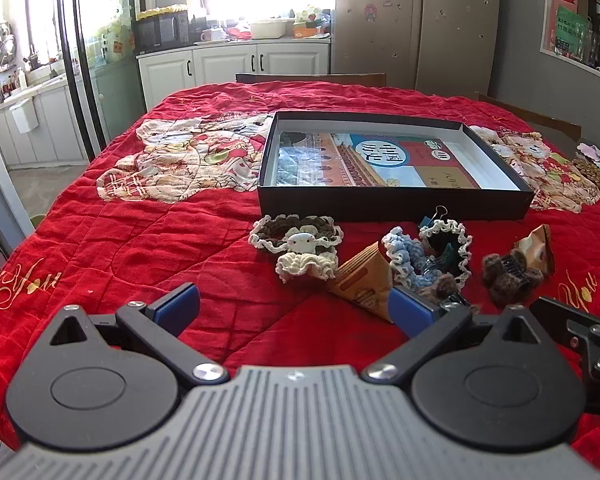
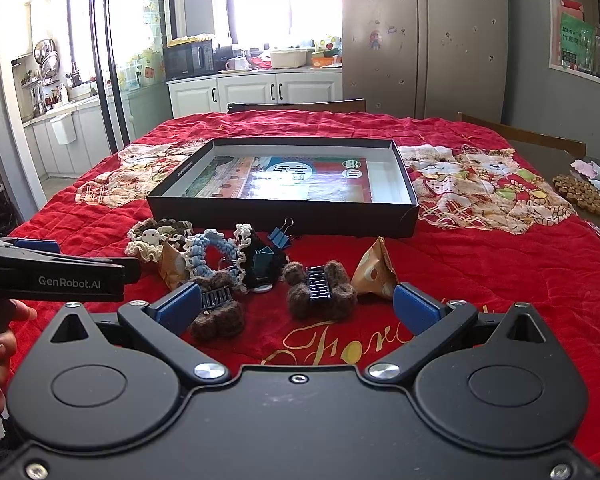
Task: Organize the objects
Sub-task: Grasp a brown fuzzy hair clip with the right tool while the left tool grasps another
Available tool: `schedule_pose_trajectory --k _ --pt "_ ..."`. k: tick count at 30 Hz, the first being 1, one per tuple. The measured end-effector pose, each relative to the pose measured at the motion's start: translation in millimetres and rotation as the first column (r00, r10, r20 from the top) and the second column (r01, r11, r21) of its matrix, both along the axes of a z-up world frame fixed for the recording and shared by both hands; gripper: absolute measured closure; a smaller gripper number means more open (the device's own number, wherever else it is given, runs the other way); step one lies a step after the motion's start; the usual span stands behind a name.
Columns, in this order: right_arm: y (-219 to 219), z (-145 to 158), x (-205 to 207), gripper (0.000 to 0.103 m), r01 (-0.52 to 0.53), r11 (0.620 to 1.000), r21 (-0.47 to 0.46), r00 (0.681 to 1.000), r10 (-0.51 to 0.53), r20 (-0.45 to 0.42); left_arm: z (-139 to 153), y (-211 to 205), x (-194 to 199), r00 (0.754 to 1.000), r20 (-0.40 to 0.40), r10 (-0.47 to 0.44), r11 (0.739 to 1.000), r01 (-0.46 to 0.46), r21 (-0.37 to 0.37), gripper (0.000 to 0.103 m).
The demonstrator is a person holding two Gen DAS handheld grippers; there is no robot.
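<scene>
1. Nothing looks sorted yet: the black box [image 2: 396, 216] on the red quilt [image 1: 120, 248] holds only a flat printed sheet.
2. The loose items lie in a cluster just near of the box: crocheted scrunchies [image 1: 300, 244], a blue binder clip [image 2: 281, 236], two brown fuzzy hair claws [image 2: 320, 288], two snack packets [image 2: 374, 270].
3. The left gripper [image 1: 294, 306] and right gripper [image 2: 296, 306] hover with jaws spread wide, pinching nothing.
4. By my judgement, every item remains to be moved.

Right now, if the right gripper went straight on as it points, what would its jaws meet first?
Probably the brown fuzzy hair clip, lying on the red quilt between the right gripper's open jaws; depth is uncertain.
</scene>
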State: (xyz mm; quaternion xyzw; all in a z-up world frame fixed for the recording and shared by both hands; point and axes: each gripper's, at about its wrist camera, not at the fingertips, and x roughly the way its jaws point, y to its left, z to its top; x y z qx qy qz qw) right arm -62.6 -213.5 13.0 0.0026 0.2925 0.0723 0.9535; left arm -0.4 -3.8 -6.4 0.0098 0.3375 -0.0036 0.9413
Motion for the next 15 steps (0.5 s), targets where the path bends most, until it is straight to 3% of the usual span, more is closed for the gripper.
schedule_pose_trajectory --k 12,15 --pt "0.2 -6.1 1.6 0.001 0.001 1.0 0.007 1.0 -0.001 -0.008 -2.5 -2.0 1.7 1.0 -0.008 -0.018 1.0 0.018 0.003 0.0" --pt "-0.8 -6.8 2.0 0.006 -0.005 1.0 0.01 1.0 0.005 -0.005 -4.4 -1.7 3.4 0.999 -0.009 -0.045 0.999 0.045 -0.002 0.0"
